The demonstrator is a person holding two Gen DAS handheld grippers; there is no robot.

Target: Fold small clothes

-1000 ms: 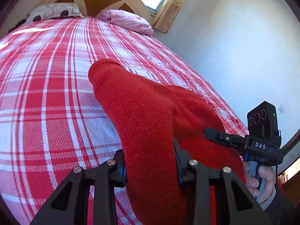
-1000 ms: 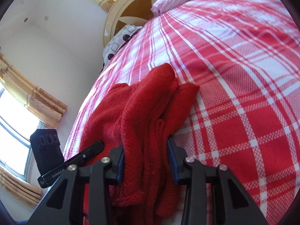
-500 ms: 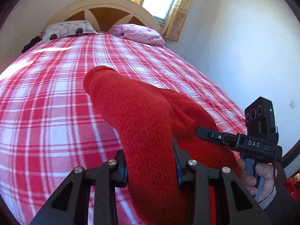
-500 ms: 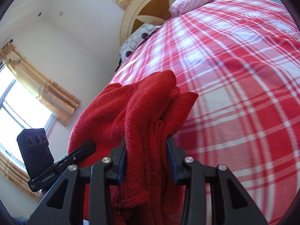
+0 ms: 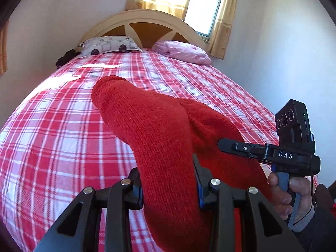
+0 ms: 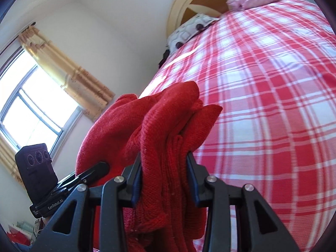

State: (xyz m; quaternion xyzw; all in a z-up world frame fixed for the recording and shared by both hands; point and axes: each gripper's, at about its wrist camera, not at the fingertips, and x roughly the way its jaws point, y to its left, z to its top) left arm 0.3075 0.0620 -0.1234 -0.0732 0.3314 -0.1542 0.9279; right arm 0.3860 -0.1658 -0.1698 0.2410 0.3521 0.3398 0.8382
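A red knitted garment (image 5: 151, 130) hangs lifted over the red and white checked bed (image 5: 52, 130). My left gripper (image 5: 168, 180) is shut on a thick fold of it, the knit bulging up past the pads. In the right wrist view the same red garment (image 6: 168, 138) is bunched in several layers, and my right gripper (image 6: 164, 178) is shut on that bunch. The right gripper's body (image 5: 294, 147) and the hand (image 5: 283, 191) holding it show at the right of the left wrist view. The left gripper's body (image 6: 42, 180) shows at the lower left of the right wrist view.
A patterned grey pillow (image 5: 107, 46) and a pink pillow (image 5: 184, 52) lie against the arched headboard (image 5: 145, 23). A dark item (image 5: 65, 57) sits at the bed's far left edge. White walls and curtained windows (image 6: 37, 109) surround the bed.
Both grippers have risen and tilted up with the red garment still clamped; the headboard, pillows and windows have come further into view. The grips look the same.
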